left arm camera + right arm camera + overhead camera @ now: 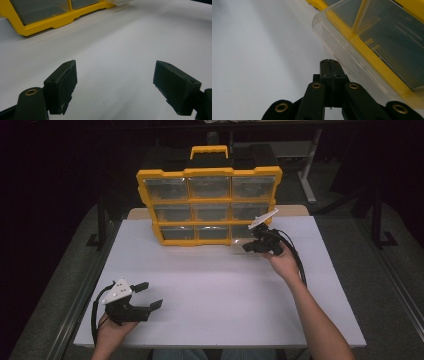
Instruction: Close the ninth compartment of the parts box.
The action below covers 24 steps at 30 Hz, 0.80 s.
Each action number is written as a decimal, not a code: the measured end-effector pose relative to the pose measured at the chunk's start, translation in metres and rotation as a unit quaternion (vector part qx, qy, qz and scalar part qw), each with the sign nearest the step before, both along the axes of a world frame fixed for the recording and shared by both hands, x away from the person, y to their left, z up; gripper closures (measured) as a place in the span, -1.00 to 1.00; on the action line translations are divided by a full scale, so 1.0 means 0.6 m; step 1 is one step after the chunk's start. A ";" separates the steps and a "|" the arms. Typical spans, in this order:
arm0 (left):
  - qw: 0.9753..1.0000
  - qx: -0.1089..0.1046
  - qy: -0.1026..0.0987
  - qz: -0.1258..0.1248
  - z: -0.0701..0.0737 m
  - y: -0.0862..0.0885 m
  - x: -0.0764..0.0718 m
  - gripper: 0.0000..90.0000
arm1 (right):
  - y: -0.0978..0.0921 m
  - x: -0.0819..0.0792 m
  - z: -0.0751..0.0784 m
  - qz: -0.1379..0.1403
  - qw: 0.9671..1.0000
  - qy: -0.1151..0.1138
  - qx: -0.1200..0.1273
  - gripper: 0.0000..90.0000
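Observation:
A yellow organizer [210, 200] with clear drawers stands upright at the back of the white table [215, 285]. Its bottom right clear drawer [239, 242] is pulled partly out. My right gripper [248, 248] is shut at that drawer's front, seemingly on its thin lip. In the right gripper view the pressed-together jaws of my right gripper [329, 62] meet the clear drawer [342, 37], with the organizer's yellow frame [384, 72] behind. My left gripper [150, 295] rests open near the front left corner with nothing between its fingers. The left gripper view has my left gripper [115, 85] spread wide over bare table, with the organizer [57, 21] far ahead.
The organizer carries a yellow handle [209, 151] on top. Black cables trail from both grippers along the forearms. Dark floor and metal table legs surround the table, whose wooden edge [295, 210] shows behind the white surface.

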<state>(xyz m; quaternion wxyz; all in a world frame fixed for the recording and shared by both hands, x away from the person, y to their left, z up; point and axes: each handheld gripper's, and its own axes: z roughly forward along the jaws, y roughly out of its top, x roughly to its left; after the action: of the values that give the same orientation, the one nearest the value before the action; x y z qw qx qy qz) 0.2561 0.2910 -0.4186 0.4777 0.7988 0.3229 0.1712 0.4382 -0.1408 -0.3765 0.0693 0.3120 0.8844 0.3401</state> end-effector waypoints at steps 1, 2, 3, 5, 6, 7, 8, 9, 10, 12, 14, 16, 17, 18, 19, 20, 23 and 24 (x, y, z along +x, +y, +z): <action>1.000 0.001 0.000 0.000 0.000 0.000 0.000 -0.58 | 0.000 0.001 0.000 -0.001 1.000 0.000 -0.001 0.97; 1.000 0.000 0.000 0.000 0.000 0.000 0.000 -0.58 | 0.001 0.001 0.001 -0.003 1.000 0.001 -0.003 0.97; 1.000 0.000 0.001 0.000 0.000 0.000 0.000 -0.58 | 0.001 0.002 0.001 -0.004 1.000 0.002 -0.004 0.97; 1.000 0.000 0.000 0.000 0.000 0.001 0.000 -0.58 | 0.002 0.004 0.002 -0.004 1.000 0.000 -0.008 0.97; 1.000 0.001 0.000 0.000 0.000 0.001 0.000 -0.58 | 0.002 0.005 0.002 -0.004 1.000 -0.001 -0.010 0.97; 1.000 0.001 0.000 0.000 0.000 0.001 0.000 -0.58 | 0.003 0.006 0.003 -0.006 1.000 -0.001 -0.010 0.97; 1.000 0.002 0.000 0.000 0.000 0.001 0.000 -0.58 | 0.003 0.007 0.003 -0.006 1.000 -0.002 -0.010 0.97; 1.000 0.001 0.002 0.000 -0.001 0.000 0.000 -0.58 | 0.003 0.008 0.003 -0.007 1.000 -0.001 -0.011 0.97; 1.000 0.001 0.001 0.000 -0.001 0.000 0.000 -0.58 | 0.003 0.009 0.003 -0.007 1.000 -0.001 -0.011 0.97; 1.000 0.000 0.002 0.000 -0.001 0.000 0.000 -0.58 | 0.004 0.010 0.003 -0.009 1.000 -0.005 -0.013 0.97; 1.000 0.001 0.002 0.000 -0.001 0.000 0.000 -0.58 | 0.004 0.012 0.003 -0.009 1.000 -0.006 -0.014 0.97; 1.000 0.000 0.002 0.000 -0.001 0.000 0.000 -0.58 | 0.004 0.014 0.004 -0.010 1.000 -0.007 -0.017 0.97; 1.000 0.000 0.002 0.000 -0.001 0.000 0.000 -0.58 | 0.005 0.014 0.004 -0.012 1.000 -0.007 -0.017 0.97; 1.000 0.000 0.002 0.000 -0.001 0.000 0.000 -0.58 | 0.005 0.016 0.005 -0.011 1.000 -0.009 -0.017 0.97; 1.000 0.000 0.003 0.000 -0.001 0.000 0.000 -0.58 | 0.005 0.017 0.005 -0.012 1.000 -0.010 -0.019 0.97; 1.000 0.000 0.003 0.000 -0.001 -0.001 0.000 -0.58 | 0.005 0.018 0.007 -0.013 1.000 -0.009 -0.020 0.97; 1.000 0.000 0.003 0.000 -0.001 -0.001 0.000 -0.58 | 0.004 0.020 0.012 -0.017 1.000 -0.012 -0.018 0.97; 1.000 -0.001 0.003 0.000 -0.002 -0.001 0.000 -0.58 | 0.005 0.022 0.014 -0.018 1.000 -0.012 -0.020 0.97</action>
<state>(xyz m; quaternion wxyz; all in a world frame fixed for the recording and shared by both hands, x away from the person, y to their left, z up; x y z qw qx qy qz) 0.2562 0.2905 -0.4195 0.4774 0.7989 0.3247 0.1684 0.4512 -0.1379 -0.3681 0.0918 0.3224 0.8845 0.3246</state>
